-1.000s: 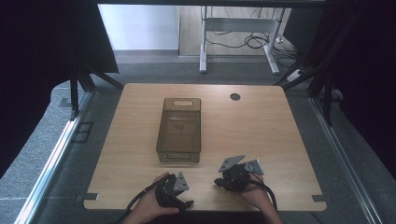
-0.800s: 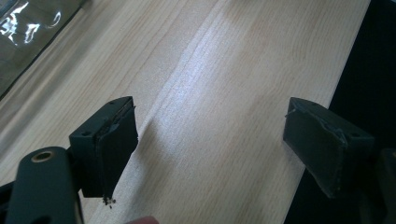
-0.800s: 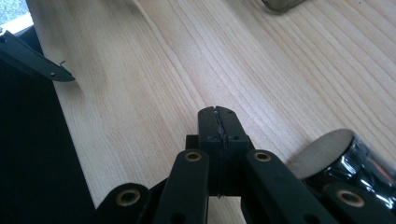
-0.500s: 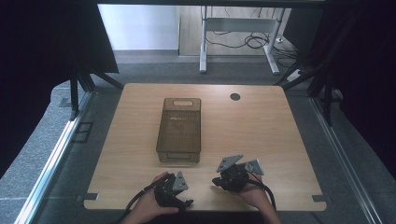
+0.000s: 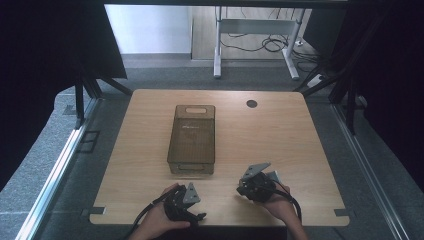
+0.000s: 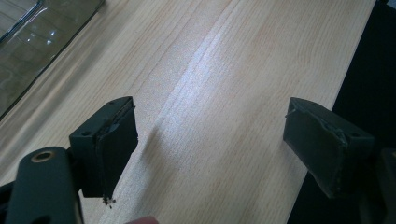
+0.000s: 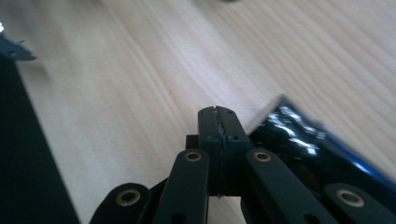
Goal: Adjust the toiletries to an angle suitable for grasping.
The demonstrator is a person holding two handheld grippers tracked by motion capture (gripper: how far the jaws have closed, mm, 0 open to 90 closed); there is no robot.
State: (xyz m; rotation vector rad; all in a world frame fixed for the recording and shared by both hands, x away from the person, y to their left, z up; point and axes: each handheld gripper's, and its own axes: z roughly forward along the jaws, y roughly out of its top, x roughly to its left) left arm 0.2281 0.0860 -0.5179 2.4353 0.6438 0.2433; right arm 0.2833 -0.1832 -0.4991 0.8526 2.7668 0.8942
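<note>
My left gripper (image 5: pixel 187 202) rests near the table's front edge, held by a hand. In the left gripper view its jaws (image 6: pixel 210 140) stand wide open over bare wood with nothing between them. My right gripper (image 5: pixel 250 186) is held just to its right, also near the front edge. In the right gripper view its two pads (image 7: pixel 218 123) are pressed together with nothing visible between them. A glossy black thing with a blue edge (image 7: pixel 303 140) lies close beside those jaws on the right; I cannot tell what it is.
A brown see-through bin (image 5: pixel 192 140) with handle slots stands in the middle of the wooden table (image 5: pixel 280 135); its corner (image 6: pixel 28 42) shows at the upper left of the left gripper view. A black round grommet (image 5: pixel 251 104) sits at the back right. The table's front edge runs close to both grippers.
</note>
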